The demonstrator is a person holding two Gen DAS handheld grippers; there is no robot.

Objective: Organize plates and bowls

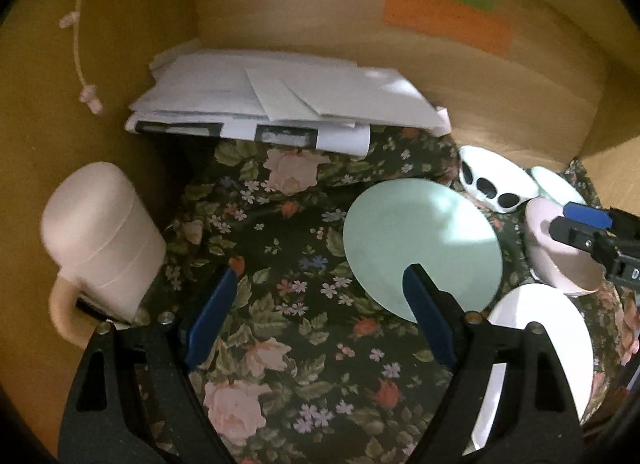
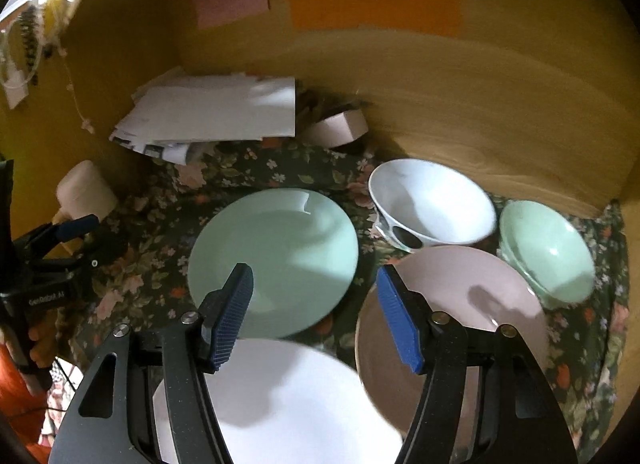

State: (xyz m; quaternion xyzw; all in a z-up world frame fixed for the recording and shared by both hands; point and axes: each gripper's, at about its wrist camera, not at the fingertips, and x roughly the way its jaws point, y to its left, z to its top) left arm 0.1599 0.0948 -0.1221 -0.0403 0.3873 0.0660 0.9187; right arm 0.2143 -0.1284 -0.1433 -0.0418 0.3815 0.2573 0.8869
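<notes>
Your left hand-held gripper [image 1: 320,304] is hanging wide open, holding nothing | your right hand-held gripper [image 2: 314,296] is standing half open, empty | green plate [image 2: 272,260] is lying on the floral worktop [image 1: 280,264], white plate [image 2: 280,396] nearest you.

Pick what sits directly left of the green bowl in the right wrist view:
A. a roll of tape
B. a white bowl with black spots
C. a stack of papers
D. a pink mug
B: the white bowl with black spots stands just left of the green bowl.
</notes>
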